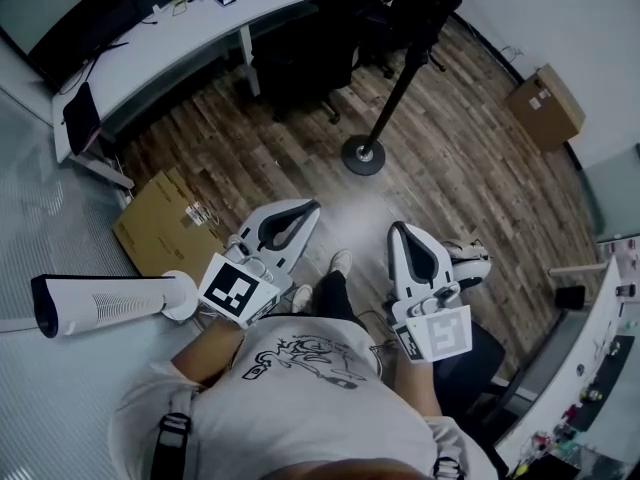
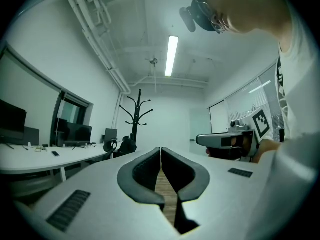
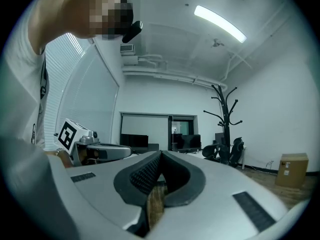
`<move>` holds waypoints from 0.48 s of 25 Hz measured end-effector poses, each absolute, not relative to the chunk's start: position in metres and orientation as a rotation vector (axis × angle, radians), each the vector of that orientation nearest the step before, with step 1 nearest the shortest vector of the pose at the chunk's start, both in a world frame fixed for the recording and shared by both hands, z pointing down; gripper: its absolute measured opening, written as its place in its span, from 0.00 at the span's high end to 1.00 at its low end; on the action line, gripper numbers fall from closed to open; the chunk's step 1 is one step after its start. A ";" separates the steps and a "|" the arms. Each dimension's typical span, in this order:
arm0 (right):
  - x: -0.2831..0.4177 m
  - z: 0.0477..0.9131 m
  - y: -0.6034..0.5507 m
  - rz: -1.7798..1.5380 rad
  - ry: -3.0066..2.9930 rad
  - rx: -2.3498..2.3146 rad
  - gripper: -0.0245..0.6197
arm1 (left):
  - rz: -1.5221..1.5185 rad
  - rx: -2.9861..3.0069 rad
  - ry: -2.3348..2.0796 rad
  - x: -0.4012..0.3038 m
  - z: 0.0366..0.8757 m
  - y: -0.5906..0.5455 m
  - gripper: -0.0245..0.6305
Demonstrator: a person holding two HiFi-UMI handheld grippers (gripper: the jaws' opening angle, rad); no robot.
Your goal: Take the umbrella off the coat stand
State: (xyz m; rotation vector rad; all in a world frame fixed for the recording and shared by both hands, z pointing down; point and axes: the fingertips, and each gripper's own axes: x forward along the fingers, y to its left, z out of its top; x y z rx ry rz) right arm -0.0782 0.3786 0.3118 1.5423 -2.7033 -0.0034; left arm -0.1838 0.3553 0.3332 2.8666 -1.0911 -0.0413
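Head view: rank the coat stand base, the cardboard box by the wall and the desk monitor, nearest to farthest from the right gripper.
1. Coat stand base, just ahead of the right gripper.
2. Cardboard box, farther off to the right.
3. Monitor, on the long desk at far left.

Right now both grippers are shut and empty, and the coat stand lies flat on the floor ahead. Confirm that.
One thing is wrong: the coat stand stands upright on its round base on the wooden floor ahead, not flat, as the head view shows. The left gripper and right gripper are shut and empty, as stated.
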 end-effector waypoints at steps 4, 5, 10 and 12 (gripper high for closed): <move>-0.073 0.313 0.362 -0.006 -2.710 1.542 0.95 | -0.040 2.865 -1.085 -0.177 0.335 0.341 0.92; -0.070 0.314 0.357 -0.004 -2.710 1.544 0.95 | -0.038 2.865 -1.083 -0.174 0.336 0.336 0.92; -0.054 0.314 0.328 -0.003 -2.717 1.548 0.95 | -0.030 2.865 -1.086 -0.159 0.337 0.305 0.92; -0.044 0.315 0.316 -0.003 -2.719 1.549 0.95 | -0.031 2.870 -1.084 -0.148 0.336 0.292 0.92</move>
